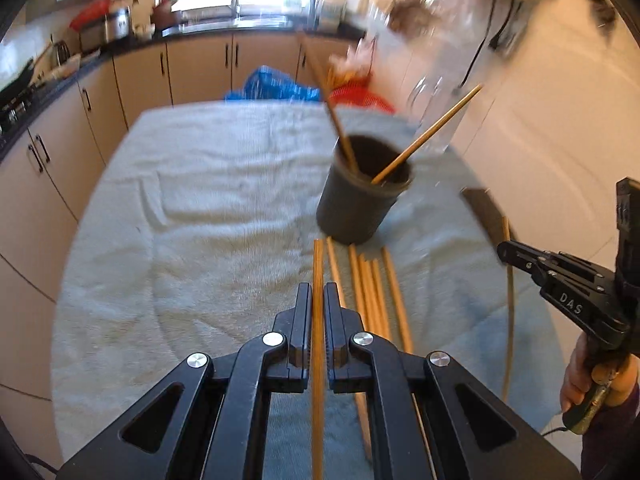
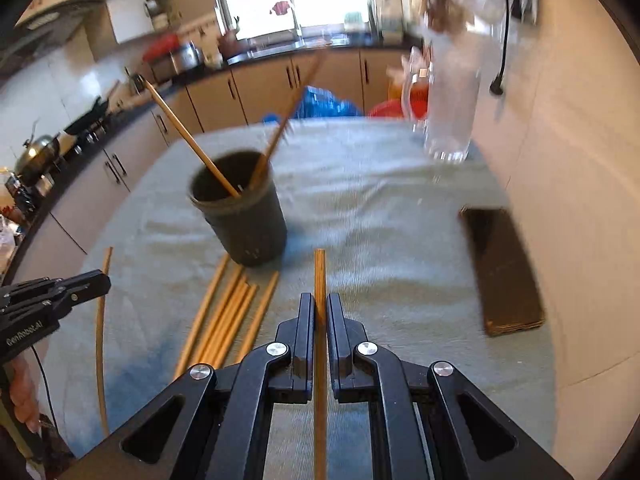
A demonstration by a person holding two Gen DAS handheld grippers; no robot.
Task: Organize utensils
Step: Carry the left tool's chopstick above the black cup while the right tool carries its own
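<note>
A dark round cup [image 1: 362,190] [image 2: 242,210] stands on the towel-covered table [image 1: 200,200] with two wooden chopsticks [image 1: 424,136] [image 2: 188,140] leaning in it. Several more chopsticks [image 1: 372,292] [image 2: 228,312] lie flat on the towel just in front of the cup. My left gripper [image 1: 318,292] is shut on one chopstick [image 1: 318,264], held above the towel and pointing toward the cup. My right gripper [image 2: 320,302] is shut on another chopstick [image 2: 320,272], to the right of the cup. Each gripper shows at the edge of the other's view, with a chopstick hanging from it.
A clear glass jug [image 2: 452,112] [image 1: 440,92] stands at the table's far right. A brown flat board [image 2: 504,264] lies at the right edge. Kitchen cabinets [image 1: 192,68] and a counter run along the left and far side. A blue bag [image 1: 268,86] sits behind the table.
</note>
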